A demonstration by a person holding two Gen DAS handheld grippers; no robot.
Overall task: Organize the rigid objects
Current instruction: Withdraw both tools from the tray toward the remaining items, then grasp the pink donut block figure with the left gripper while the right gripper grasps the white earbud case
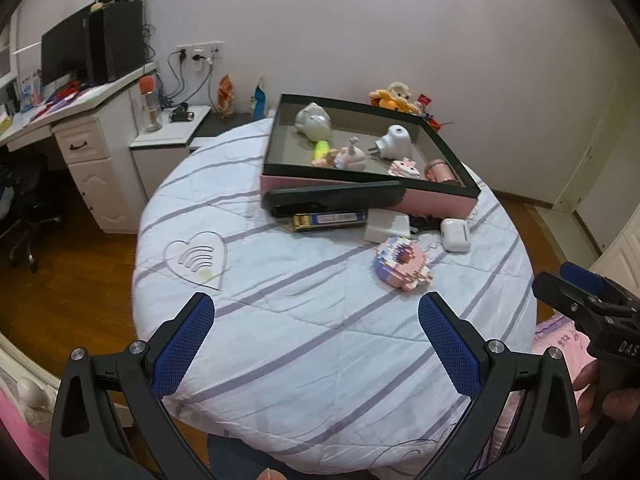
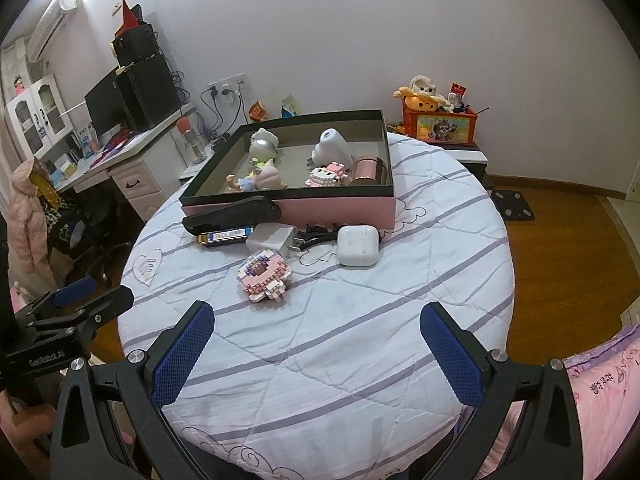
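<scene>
**Both grippers hung open short of the loose items**

The left gripper [image 1: 316,344] and right gripper [image 2: 316,354] were both spread wide, holding nothing, low in their frames over the striped quilt [image 2: 360,340].

The brick toy [image 2: 264,274] lay nearest, apart from the fingers. It sat just above and centre-left of the right gripper's gap, and up and to the right of the left gripper's. Judging by this, the right gripper had the straighter line. Its long axis ran roughly left to right in the right view.

Beyond it, in mid-frame, stood the earbud case [image 2: 357,246], the charger [image 2: 269,239], a blue-labelled bar [image 2: 226,236] and a black stapler-like tool [image 2: 234,214], all against the pink box [image 2: 320,206], which already held several items.

Writing: "GenRobot.AI" on the left gripper's body at lower left of the right view. The bar's label was unreadable.
</scene>
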